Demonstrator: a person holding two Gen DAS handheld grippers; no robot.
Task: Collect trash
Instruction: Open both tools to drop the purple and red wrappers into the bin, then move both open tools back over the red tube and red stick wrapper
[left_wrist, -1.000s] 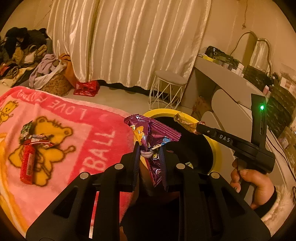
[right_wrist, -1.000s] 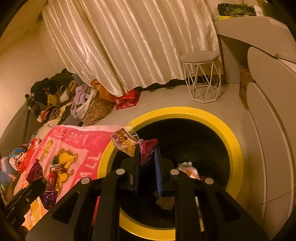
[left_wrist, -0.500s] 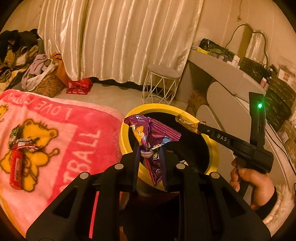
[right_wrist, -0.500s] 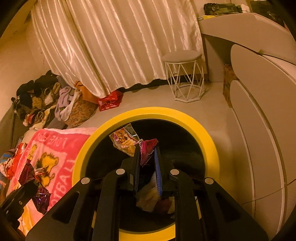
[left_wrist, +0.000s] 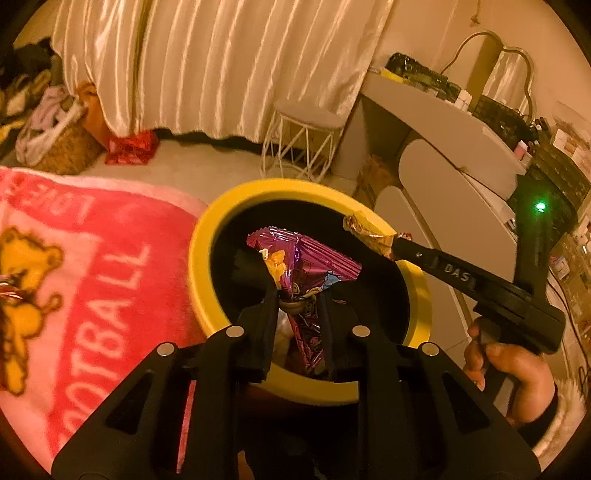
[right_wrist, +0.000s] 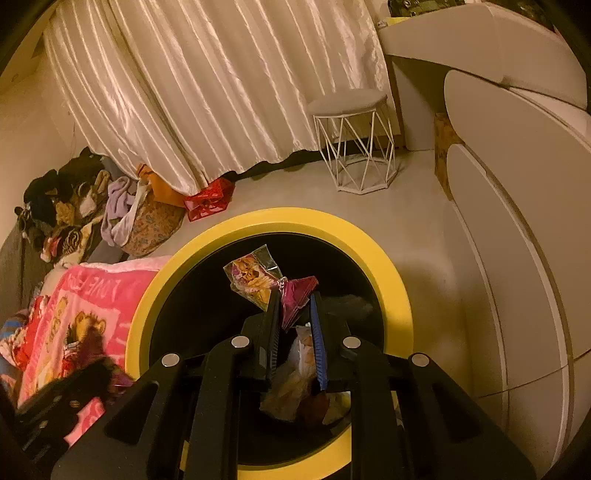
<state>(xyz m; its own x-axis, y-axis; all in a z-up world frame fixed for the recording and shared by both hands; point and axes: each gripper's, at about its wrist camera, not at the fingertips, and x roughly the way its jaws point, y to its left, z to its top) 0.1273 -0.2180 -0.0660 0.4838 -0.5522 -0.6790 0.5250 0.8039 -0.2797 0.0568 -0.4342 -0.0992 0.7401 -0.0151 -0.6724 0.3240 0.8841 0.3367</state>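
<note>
Over the yellow-rimmed bin (right_wrist: 373, 254), right claw (right_wrist: 293, 306) easing open around its crumpled wrapper (right_wrist: 258, 282), left claw (left_wrist: 299, 295) nearby clamping a purple wrapper (left_wrist: 310, 266).

Both claws, left claw (left_wrist: 297, 295) and right claw (right_wrist: 293, 301), are matte black with silver screws; the right shows "DAS" lettering.

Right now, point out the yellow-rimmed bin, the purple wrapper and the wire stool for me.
yellow-rimmed bin (right_wrist: 384, 273): right wrist view, on the yellow rim's far right.
purple wrapper (left_wrist: 314, 262): left wrist view, on its crinkled upper face.
wire stool (right_wrist: 347, 101): right wrist view, on the round seat top.
</note>
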